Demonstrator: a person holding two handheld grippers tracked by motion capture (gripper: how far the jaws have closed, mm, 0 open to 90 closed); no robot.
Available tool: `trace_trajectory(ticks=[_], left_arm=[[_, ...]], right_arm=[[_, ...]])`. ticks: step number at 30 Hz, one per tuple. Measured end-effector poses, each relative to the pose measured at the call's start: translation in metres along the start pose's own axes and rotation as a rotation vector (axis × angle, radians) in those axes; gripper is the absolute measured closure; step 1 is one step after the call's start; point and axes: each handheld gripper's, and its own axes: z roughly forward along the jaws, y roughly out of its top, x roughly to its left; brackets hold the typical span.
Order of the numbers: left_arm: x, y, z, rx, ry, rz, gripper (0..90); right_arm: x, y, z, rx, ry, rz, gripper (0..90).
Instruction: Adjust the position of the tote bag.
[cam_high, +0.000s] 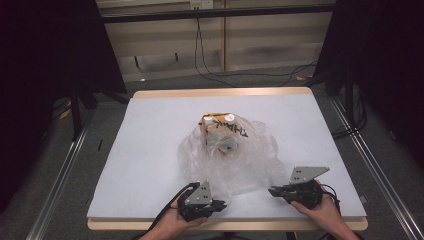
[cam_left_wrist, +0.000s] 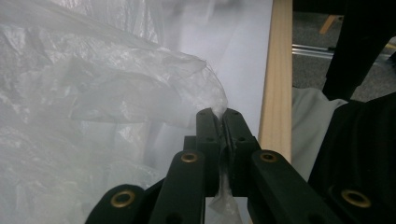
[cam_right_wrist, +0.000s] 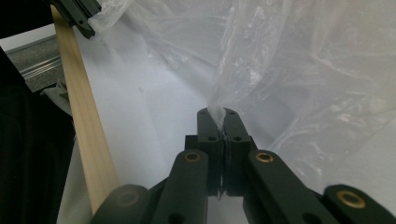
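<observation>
Both claws, left (cam_left_wrist: 218, 113) and right (cam_right_wrist: 217, 113), are clamped on the bag's (cam_high: 235, 160) near edge, mid-table (cam_high: 150, 150). Pull apart evenly so you don't tear film or tip the carton (cam_high: 216, 127).

Bag (cam_high: 235, 155): thin clear plastic film, crinkled, glossy where light catches the folds. Carton (cam_high: 216, 131) inside the bag: looks like printed card, though the film blurs it. Tabletop (cam_high: 150, 150): matt, smooth pale sheet with a bare light wood edge strip (cam_left_wrist: 278, 74). Left gripper (cam_left_wrist: 218, 116) and right gripper (cam_right_wrist: 218, 114): matt black plastic fingers with brass-coloured rivets; grey metal plates on top, dull finish.
</observation>
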Motion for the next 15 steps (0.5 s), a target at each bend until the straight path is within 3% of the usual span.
trace_trajectory(ticks=[5, 9, 15], left_arm=[[-0.001, 0.001, -0.005, -0.059, -0.010, -0.001, 88.2], [-0.001, 0.003, -0.010, -0.077, -0.021, -0.008, 88.3], [0.001, 0.004, -0.016, -0.081, 0.014, -0.011, 88.3]], right_arm=[[0.000, 0.001, -0.001, 0.002, -0.010, -0.002, 89.0], [-0.001, 0.003, -0.008, -0.038, -0.011, -0.003, 89.1], [-0.002, 0.002, -0.011, -0.056, -0.012, 0.002, 89.3]])
